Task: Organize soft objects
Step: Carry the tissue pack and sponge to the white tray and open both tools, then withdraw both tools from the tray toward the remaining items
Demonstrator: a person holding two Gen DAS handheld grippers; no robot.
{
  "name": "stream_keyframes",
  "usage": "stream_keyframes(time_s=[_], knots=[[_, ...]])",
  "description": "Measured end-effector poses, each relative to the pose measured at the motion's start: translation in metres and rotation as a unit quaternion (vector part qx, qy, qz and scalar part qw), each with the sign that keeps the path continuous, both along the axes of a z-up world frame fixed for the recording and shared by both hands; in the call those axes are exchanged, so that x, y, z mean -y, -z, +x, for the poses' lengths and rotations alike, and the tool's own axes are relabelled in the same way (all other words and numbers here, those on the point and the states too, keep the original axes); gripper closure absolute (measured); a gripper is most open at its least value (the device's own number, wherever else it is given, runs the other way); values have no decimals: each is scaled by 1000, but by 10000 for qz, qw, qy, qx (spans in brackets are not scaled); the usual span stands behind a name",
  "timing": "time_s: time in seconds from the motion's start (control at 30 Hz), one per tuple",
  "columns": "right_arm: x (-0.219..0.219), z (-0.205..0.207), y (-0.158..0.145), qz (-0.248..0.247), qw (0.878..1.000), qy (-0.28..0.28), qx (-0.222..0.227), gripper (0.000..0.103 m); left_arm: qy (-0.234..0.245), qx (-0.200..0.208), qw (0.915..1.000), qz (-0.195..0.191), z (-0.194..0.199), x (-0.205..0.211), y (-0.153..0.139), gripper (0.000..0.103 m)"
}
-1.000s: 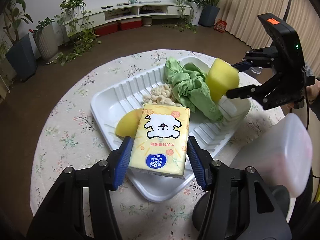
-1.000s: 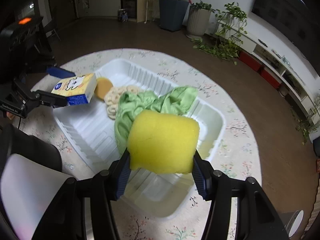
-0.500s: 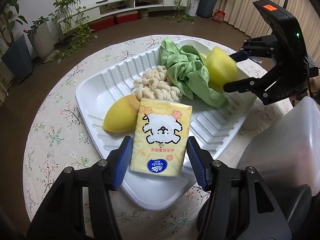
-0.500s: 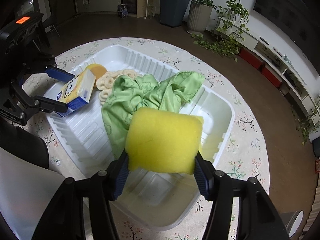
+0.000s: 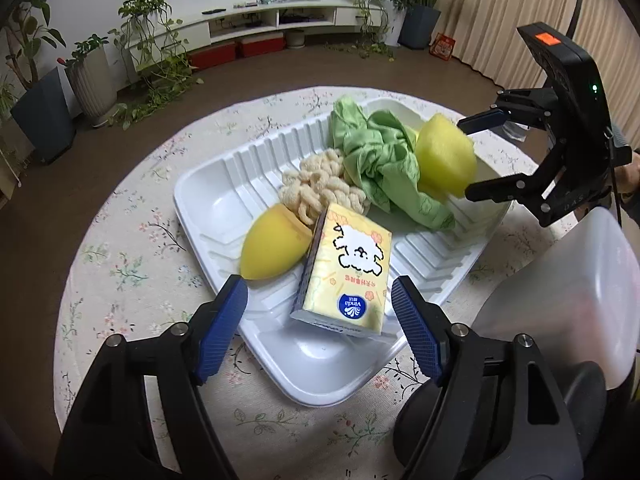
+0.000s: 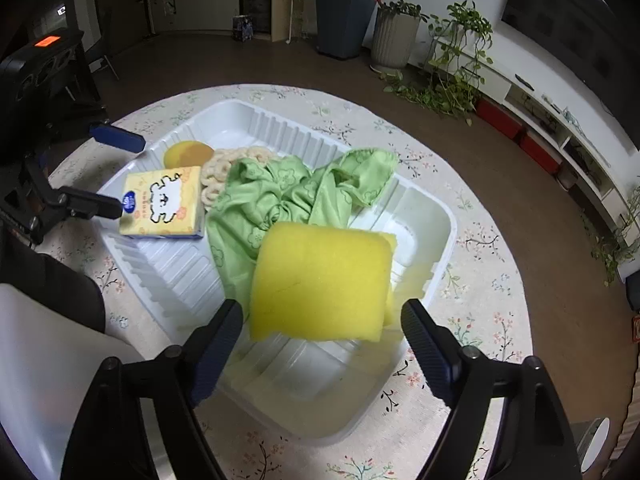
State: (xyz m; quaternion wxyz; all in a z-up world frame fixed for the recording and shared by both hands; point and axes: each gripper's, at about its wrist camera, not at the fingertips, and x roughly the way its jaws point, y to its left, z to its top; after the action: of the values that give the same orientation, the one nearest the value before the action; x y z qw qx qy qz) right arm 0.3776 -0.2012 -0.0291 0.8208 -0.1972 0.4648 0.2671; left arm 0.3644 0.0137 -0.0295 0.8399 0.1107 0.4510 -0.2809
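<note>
A white ribbed tray [image 5: 208, 200] [image 6: 432, 216] on the round table holds a crumpled green cloth [image 5: 380, 160] [image 6: 280, 196], a beige looped bundle [image 5: 320, 188] [image 6: 224, 164] and a yellow egg-shaped sponge [image 5: 272, 248] [image 6: 188, 154]. A yellow tissue pack [image 5: 344, 276] [image 6: 164, 200] lies tilted at the tray's near end. It sits between the opening jaws of my left gripper [image 5: 318, 300] [image 6: 120, 172], and the pads stand clear of it. A yellow block sponge [image 6: 320, 280] [image 5: 444, 156] lies on the cloth's edge, and my right gripper [image 6: 322, 316] [image 5: 476, 156] is opening around it without touching.
The table wears a floral cloth [image 5: 132, 272]. A translucent white container [image 5: 560, 280] [image 6: 40, 360] stands at the table edge between the two grippers. Potted plants and a low TV shelf line the room behind.
Both grippers have spread their jaws. The tissue pack dropped out of the left grip and tipped into the tray. The block sponge left the right grip and settled by the green cloth.
</note>
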Motion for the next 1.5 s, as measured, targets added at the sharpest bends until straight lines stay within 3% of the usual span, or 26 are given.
stream_keyframes(time_s=[0.3, 0.37, 0.67, 1.1, 1.3, 1.5], knots=[[30, -15, -25, 340, 9987, 333, 172, 1, -340, 294, 9983, -369, -16, -28, -26, 20], [43, -22, -32, 469, 9970, 553, 272, 0, -568, 439, 9962, -493, -26, -41, -34, 0], [89, -68, -57, 791, 9875, 1232, 579, 0, -1158, 761, 9880, -676, -68, -76, -60, 0], [100, -145, -90, 1219, 9765, 1450, 1027, 0, -1443, 1215, 9788, -800, -154, -88, -80, 0], [74, -204, -75, 1574, 9743, 1264, 1000, 0, -1447, 1058, 9808, -764, -209, -83, -61, 0], [36, -267, -42, 1997, 9701, 1230, 628, 0, -1506, 771, 9822, -817, -259, -79, -38, 0]])
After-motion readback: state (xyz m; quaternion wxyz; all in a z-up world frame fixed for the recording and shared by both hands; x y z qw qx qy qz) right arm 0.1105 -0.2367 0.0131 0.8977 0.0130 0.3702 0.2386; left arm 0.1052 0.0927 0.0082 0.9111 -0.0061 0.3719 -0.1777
